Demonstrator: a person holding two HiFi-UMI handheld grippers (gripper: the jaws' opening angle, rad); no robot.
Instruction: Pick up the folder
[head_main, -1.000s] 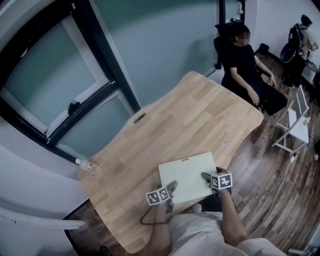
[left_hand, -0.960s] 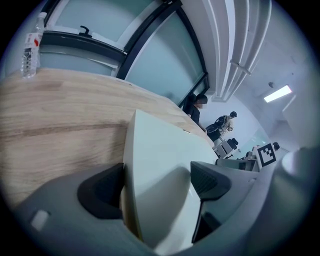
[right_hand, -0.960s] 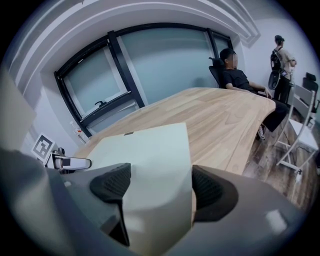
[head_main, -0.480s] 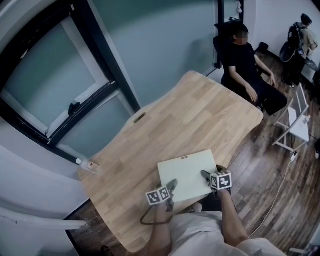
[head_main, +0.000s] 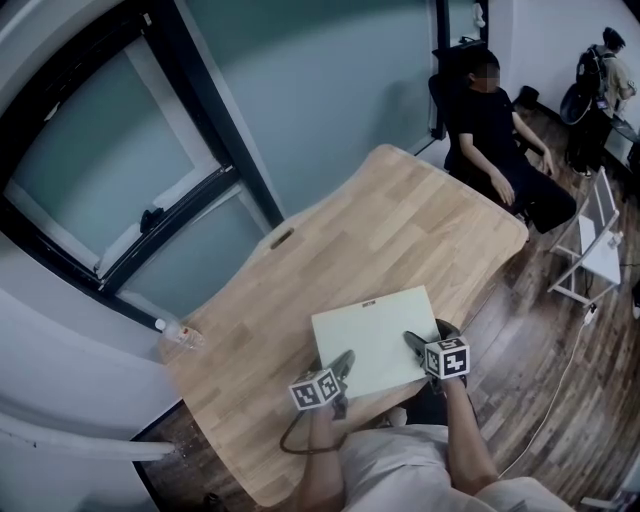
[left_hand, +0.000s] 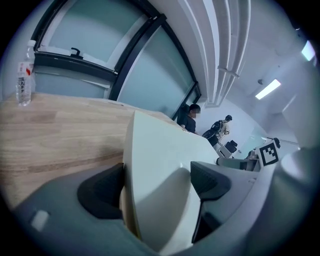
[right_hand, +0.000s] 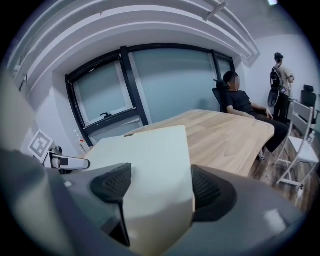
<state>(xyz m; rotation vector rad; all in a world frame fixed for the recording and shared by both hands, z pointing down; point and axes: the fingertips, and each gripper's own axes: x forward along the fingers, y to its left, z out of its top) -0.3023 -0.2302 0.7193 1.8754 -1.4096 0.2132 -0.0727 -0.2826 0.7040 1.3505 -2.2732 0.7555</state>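
Each of the 2 grippers is clamped on the near edge of the pale folder (head_main: 372, 328). The left gripper (head_main: 343, 366) pinches one near corner and the right gripper (head_main: 414, 348) the other, with the sheet filling the narrow gap between each pair of jaws. Ahead of them the folder stretches out tilted over the wooden table (head_main: 400, 215). Far off to the left gripper's left, a clear bottle (head_main: 180, 335) lies at the table's edge. Beyond the far end, past the right gripper, sits a person (head_main: 497, 130) in black.
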